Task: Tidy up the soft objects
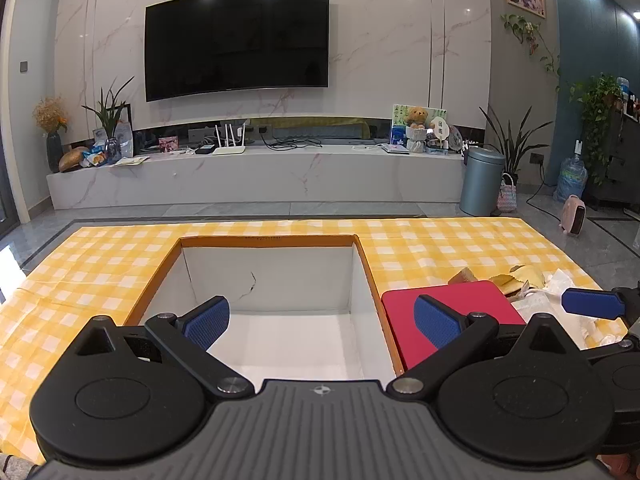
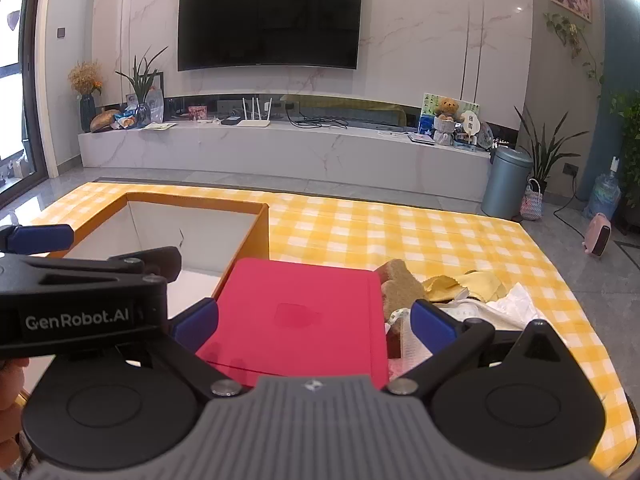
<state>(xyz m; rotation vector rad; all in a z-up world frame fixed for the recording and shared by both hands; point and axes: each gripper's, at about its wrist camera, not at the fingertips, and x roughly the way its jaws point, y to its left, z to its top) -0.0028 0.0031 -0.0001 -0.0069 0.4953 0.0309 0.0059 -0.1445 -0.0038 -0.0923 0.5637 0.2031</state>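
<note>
One open box point(image 1: 366, 268), one red lid point(image 2: 304, 312), one sponge point(image 2: 402, 282), two claws point(image 1: 322, 322)

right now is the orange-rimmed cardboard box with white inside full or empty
Empty as far as shown: the orange-rimmed cardboard box shows only bare white walls and floor; its nearest part is hidden behind the gripper.

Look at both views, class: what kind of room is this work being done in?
Most likely a home living room: a wall-mounted television above a long marble media shelf, with houseplants and a teddy bear on display.
</note>
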